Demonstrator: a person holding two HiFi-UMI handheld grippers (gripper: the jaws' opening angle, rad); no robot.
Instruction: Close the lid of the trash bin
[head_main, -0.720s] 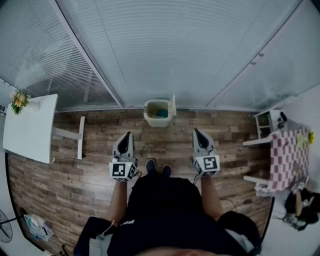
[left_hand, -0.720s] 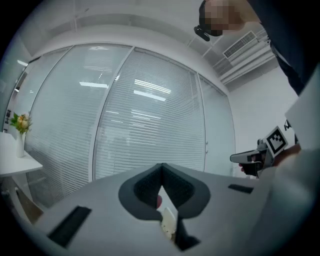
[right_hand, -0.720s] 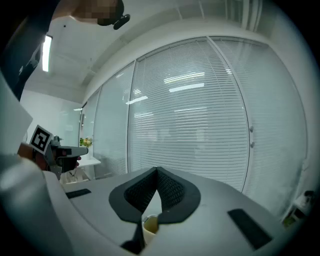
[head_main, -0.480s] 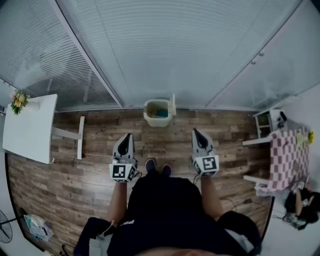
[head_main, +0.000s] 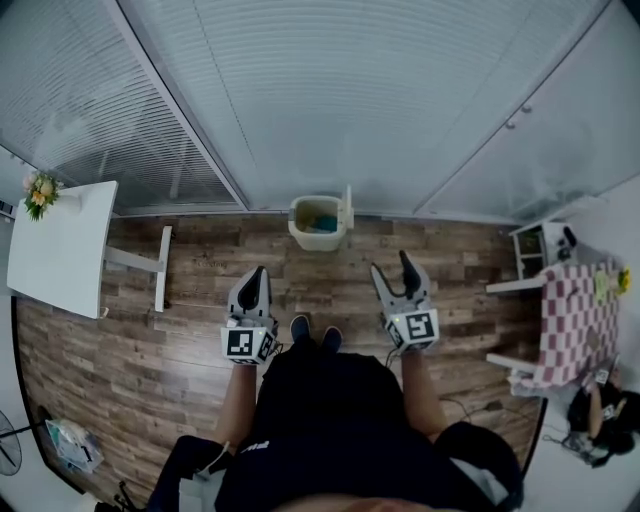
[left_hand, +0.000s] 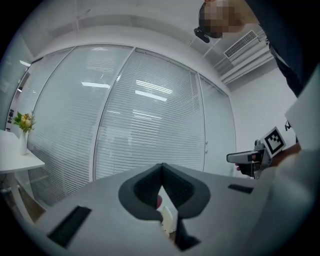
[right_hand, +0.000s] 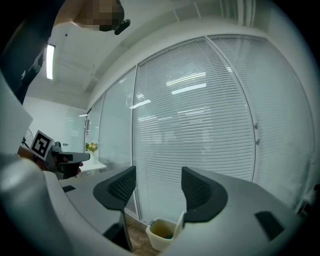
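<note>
white rectangular table (head_main: 55, 250): far left, on the brown wood-plank floor (head_main: 190, 330); a small bunch of yellow and pink flowers (head_main: 40, 190) stands at its far corner.
grey left gripper (head_main: 256, 274): held out in front of the person in dark clothes (head_main: 330, 420), pointing level towards the glass wall with white slatted blinds (head_main: 300, 100). In the left gripper view its two dark pads meet tip to tip, with nothing between them.
cream plastic trash bin (head_main: 318, 222): on the floor at the foot of the glass wall, straight ahead of the person. It sits between the lines of the two grippers and well apart from both. Something blue-green lies inside.
flat cream lid (head_main: 347, 208): not yet closed, standing upright along the bin's right edge.
grey right gripper (head_main: 392, 266): held out level with the left one, pointing towards the wall. Its jaws stand wide apart and hold nothing; in the right gripper view the bin shows low down, in the gap between them, far off.
table with a red-and-white checked cloth (head_main: 575, 315): far right, with a small white shelf unit (head_main: 535, 245) near it, closer to the wall.
</note>
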